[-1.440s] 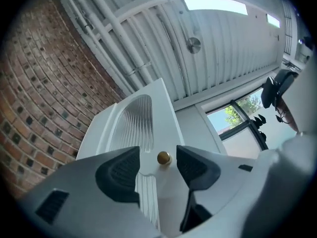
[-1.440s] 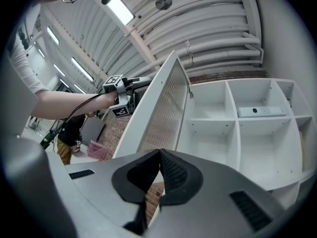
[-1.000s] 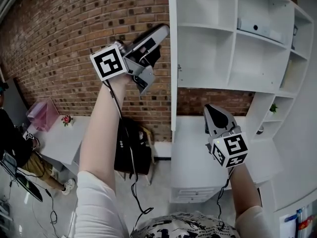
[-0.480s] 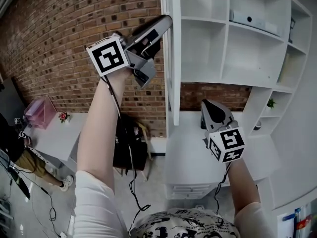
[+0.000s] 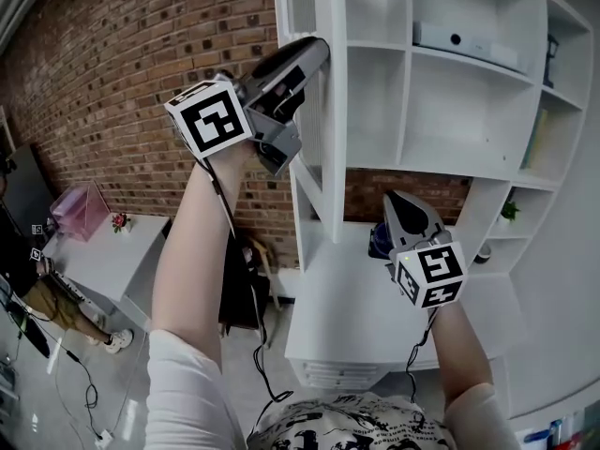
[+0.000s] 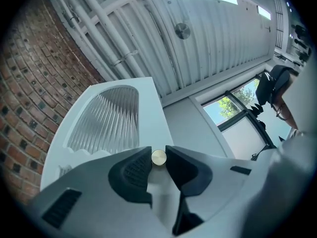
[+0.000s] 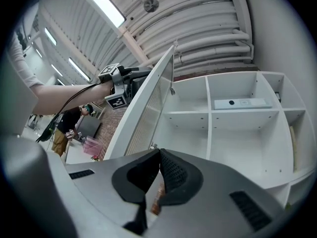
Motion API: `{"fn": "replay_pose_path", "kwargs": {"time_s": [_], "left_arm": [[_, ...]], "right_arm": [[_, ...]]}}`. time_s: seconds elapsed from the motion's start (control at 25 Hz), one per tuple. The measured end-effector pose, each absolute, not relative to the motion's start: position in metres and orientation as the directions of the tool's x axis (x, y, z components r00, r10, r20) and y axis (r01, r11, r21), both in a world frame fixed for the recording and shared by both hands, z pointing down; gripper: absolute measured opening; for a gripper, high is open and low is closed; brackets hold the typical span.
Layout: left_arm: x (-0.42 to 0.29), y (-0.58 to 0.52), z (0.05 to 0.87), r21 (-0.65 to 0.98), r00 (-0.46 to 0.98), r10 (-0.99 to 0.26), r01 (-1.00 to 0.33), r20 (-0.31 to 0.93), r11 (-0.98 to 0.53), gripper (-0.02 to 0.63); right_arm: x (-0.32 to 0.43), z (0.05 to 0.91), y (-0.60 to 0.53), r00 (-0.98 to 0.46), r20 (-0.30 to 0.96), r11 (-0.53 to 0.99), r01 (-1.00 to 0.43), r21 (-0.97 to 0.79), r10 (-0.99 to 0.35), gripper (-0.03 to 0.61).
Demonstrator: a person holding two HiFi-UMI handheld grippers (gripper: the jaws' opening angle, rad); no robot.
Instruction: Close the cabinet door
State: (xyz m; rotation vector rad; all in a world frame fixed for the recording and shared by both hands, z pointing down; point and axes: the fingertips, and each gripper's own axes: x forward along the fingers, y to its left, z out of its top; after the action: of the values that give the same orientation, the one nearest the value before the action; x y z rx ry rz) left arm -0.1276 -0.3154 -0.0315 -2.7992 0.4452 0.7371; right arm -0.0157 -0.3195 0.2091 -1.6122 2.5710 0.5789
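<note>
The white cabinet door (image 5: pixel 327 157) with a ribbed glass panel stands part-way open from the left side of the white shelf cabinet (image 5: pixel 441 101). My left gripper (image 5: pixel 314 52) is raised against the door's outer face. In the left gripper view its jaws press from both sides on the door's small brass knob (image 6: pixel 158 157), with the ribbed panel of the door (image 6: pixel 106 118) above. My right gripper (image 5: pixel 405 209) is lower, in front of the shelves, shut and empty (image 7: pixel 159 153). The right gripper view shows the door (image 7: pixel 143 113) angled out from the open shelves.
A white flat box (image 5: pixel 464 45) lies on an upper shelf. A white counter with drawers (image 5: pixel 347 326) sits below the cabinet. A brick wall (image 5: pixel 112 73) runs left, with a white table bearing a pink box (image 5: pixel 80 209), a dark bag (image 5: pixel 239 289) and a person at the far left.
The door has swung from edge-on toward the shelves, now showing its outer face. My left gripper moved right with it on the knob. The right gripper shifted slightly and stays shut.
</note>
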Motion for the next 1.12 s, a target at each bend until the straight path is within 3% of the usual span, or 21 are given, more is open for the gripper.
{"fn": "replay_pose_path", "kwargs": {"time_s": [1.12], "left_arm": [[0.054, -0.431, -0.03, -0.282, 0.742, -0.469, -0.636, -0.478, -0.718, 0.101]], "right_arm": [[0.14, 0.224, -0.436, -0.534, -0.229, 0.46, -0.833, 0.309, -0.814, 0.015]]}}
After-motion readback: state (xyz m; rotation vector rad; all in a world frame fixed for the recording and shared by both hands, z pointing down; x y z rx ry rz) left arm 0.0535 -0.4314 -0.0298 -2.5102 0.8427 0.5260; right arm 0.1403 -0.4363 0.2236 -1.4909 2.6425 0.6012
